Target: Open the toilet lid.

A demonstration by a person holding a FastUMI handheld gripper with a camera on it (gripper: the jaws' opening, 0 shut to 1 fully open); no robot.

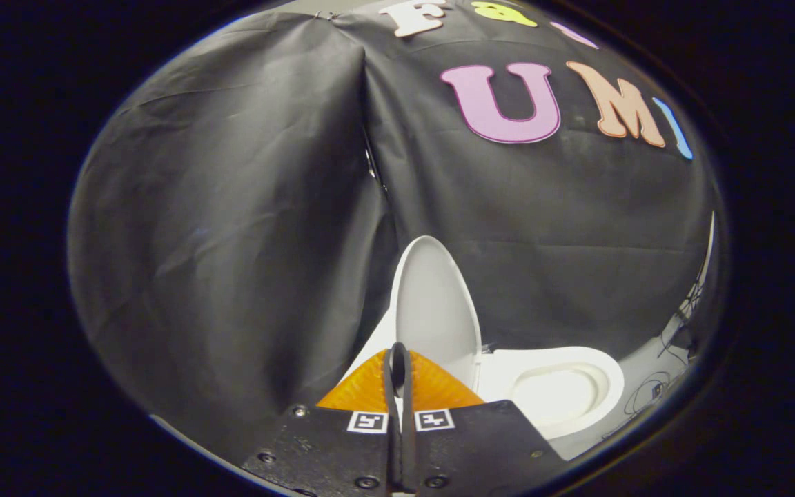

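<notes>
I see the black cloth wall (pixel 232 207) draped across the back of the booth, creased where two panels meet. In front of it the white toilet (pixel 501 376) sits ahead and right of my fingers, its seat (pixel 563 393) lying flat around the bowl opening. The toilet lid (pixel 432 310) stands raised, nearly upright against the cloth, just beyond my fingertips. My gripper (pixel 397 359) has its fingers pressed together with nothing between them, tips near the lid's lower edge.
</notes>
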